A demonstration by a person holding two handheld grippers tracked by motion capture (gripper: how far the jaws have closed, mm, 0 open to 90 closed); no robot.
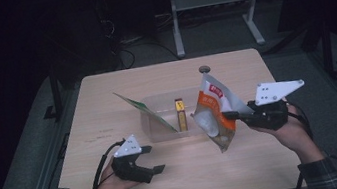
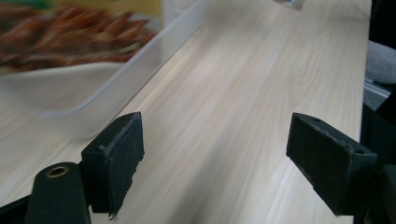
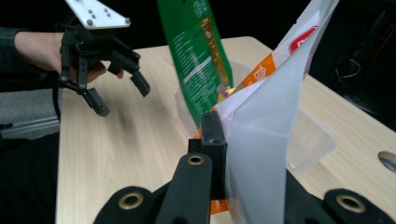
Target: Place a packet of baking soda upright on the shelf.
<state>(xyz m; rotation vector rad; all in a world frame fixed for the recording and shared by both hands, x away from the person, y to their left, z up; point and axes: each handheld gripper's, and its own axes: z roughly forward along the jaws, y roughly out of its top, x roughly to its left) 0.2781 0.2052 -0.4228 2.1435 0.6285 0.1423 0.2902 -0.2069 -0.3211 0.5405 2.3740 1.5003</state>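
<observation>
- The left gripper [image 1: 150, 159], a black two-jaw tool under a grey three-cornered plate, has its jaws spread wide with nothing between them; in the left gripper view only bare wood shows between the two pads.
- It sits low over the light wooden table [image 1: 106, 98], in front of the near left corner of the clear rectangular plastic bin [image 1: 146, 120], pointing towards the right side of the table.
- In the bin, a flat green snack packet [image 1: 144, 110] leans against the left end, its top edge tilted out past the left wall.
- A small yellow packet [image 1: 180, 114] stands in the middle of the bin.
- The right gripper [image 1: 230, 114], the same black tool, has its jaws pressed together on the right edge of a white-and-orange plastic snack bag [image 1: 212, 113]; the right gripper view shows the pads pinching the bag's white side.
- The bag hangs clear of the table, over the right end of the bin and its near right corner.
- Its long axis runs nearly upright, slightly tilted: the top corner points up and away, the bottom corner down towards the near side of the table.
</observation>
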